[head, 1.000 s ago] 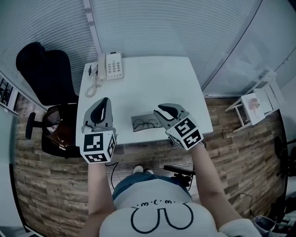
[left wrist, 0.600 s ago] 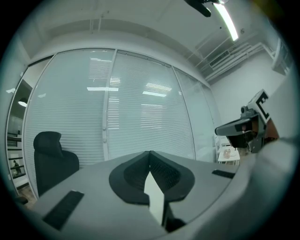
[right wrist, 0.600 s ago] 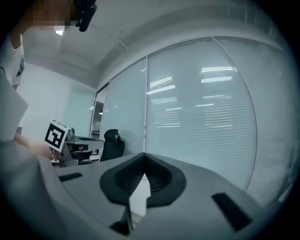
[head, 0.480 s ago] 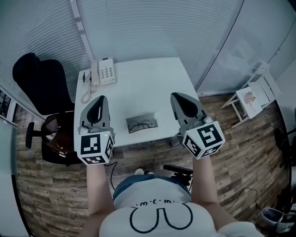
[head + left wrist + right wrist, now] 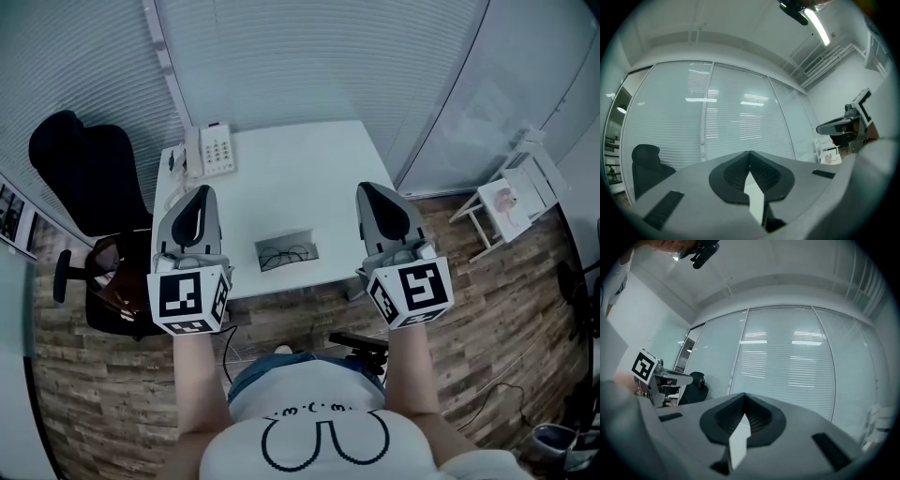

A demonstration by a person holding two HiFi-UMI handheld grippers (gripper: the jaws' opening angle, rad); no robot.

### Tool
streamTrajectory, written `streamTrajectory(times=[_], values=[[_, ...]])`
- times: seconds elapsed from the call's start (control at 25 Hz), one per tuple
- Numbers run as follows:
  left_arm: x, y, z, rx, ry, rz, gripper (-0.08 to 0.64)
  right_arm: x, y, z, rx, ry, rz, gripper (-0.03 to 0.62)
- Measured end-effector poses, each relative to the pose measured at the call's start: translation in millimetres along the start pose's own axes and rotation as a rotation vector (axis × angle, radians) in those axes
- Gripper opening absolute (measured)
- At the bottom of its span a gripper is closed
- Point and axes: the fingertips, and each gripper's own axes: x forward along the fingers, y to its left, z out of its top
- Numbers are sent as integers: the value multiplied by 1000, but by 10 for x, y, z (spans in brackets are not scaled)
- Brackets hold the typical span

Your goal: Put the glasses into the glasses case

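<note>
A pair of thin-rimmed glasses (image 5: 282,253) lies inside the open grey glasses case (image 5: 307,246), near the front edge of the white table (image 5: 281,178). My left gripper (image 5: 201,190) is held up in the air to the left of the case, with its jaws together and nothing between them (image 5: 749,152). On the other side of the case my right gripper (image 5: 369,187) hangs at about the same height, also shut and empty (image 5: 743,394). Both gripper views face the window blinds, so neither shows the table.
A white desk phone (image 5: 208,150) sits at the table's far left corner. A black office chair (image 5: 80,159) stands left of the table, with a dark bag (image 5: 117,277) beside it. A small white stand (image 5: 511,202) is on the wooden floor at the right.
My right gripper has lifted off the case area and swung up and to the right. The left gripper has risen a little. The glasses and case lie as before.
</note>
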Motion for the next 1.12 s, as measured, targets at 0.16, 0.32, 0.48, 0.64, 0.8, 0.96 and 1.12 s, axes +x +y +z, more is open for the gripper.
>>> streamTrajectory(times=[0.16, 0.32, 0.48, 0.64, 0.8, 0.96, 1.12], values=[[-1, -17, 39, 3, -8, -3, 15, -27, 0, 86, -6, -32, 2, 11], [-10, -4, 52, 0, -13, -4, 15, -37, 12, 135, -3, -53, -10, 11], [-6, 3, 55, -4, -16, -5, 15, -25, 39, 107, -32, -35, -18, 9], [0, 8, 49, -5, -18, -7, 15, -4, 72, 124, -41, -29, -7, 9], [6, 10, 43, -8, -19, -11, 15, 7, 68, 88, -29, -20, -12, 9], [21, 39, 33, -11, -19, -10, 15, 31, 70, 86, -27, -16, -15, 9], [28, 58, 27, -14, -21, -11, 15, 42, 61, 80, -29, -14, -19, 9]])
